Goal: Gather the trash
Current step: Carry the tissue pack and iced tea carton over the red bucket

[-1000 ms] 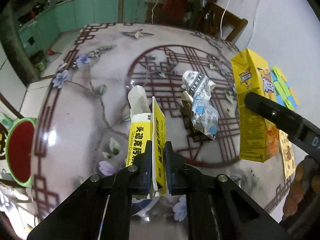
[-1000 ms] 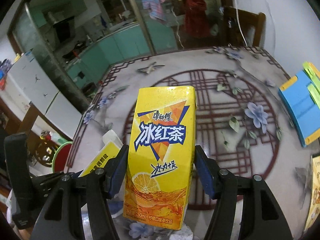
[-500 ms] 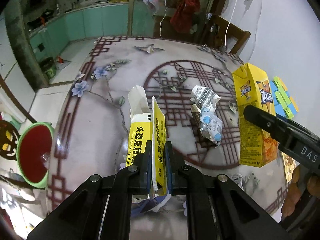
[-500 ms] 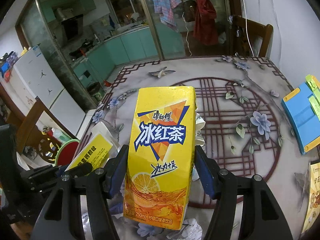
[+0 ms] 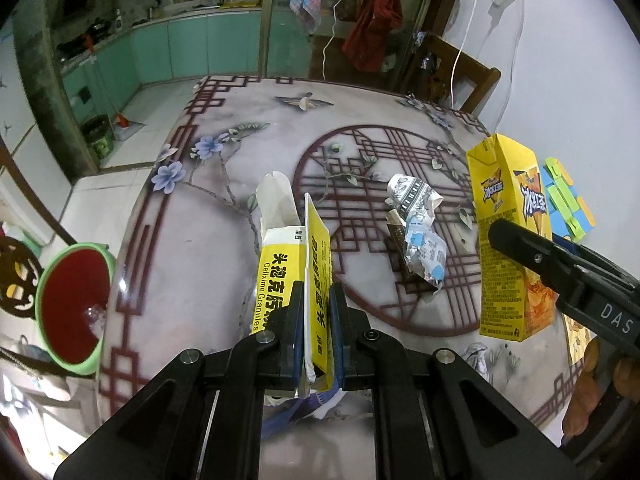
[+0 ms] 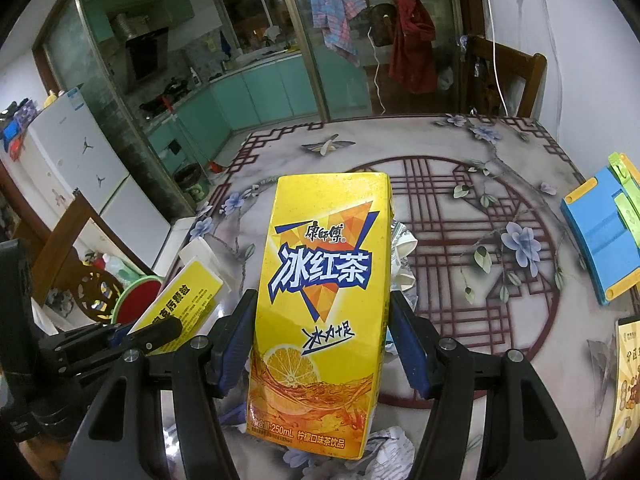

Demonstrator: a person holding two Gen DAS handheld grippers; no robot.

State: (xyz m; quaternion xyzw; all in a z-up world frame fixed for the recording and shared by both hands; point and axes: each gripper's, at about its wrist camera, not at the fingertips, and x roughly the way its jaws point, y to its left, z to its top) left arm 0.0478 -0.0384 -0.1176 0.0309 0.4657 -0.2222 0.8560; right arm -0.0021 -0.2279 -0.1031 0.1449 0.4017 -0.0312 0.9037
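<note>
My left gripper point(image 5: 316, 312) is shut on a flattened yellow and white medicine box point(image 5: 292, 264), held edge-on above the table. My right gripper point(image 6: 324, 332) is shut on a yellow iced tea carton point(image 6: 320, 320), upright and lifted off the table. That carton point(image 5: 508, 232) shows at the right of the left wrist view, with a right finger across it. The medicine box point(image 6: 180, 300) shows at the lower left of the right wrist view. Crumpled silver and blue wrappers point(image 5: 420, 232) lie on the patterned table point(image 5: 224, 208) between the two held items.
A green bin with a red liner point(image 5: 72, 304) stands on the floor by the table's left edge. A blue and green block toy point(image 6: 600, 232) and a yellow printed card point(image 6: 628, 384) lie at the right. A wooden chair point(image 5: 460, 72) stands behind the table. More crumpled paper point(image 6: 392, 448) lies under the carton.
Both grippers have risen slightly with their items, so more of the table and room shows. Both grips are unchanged.
</note>
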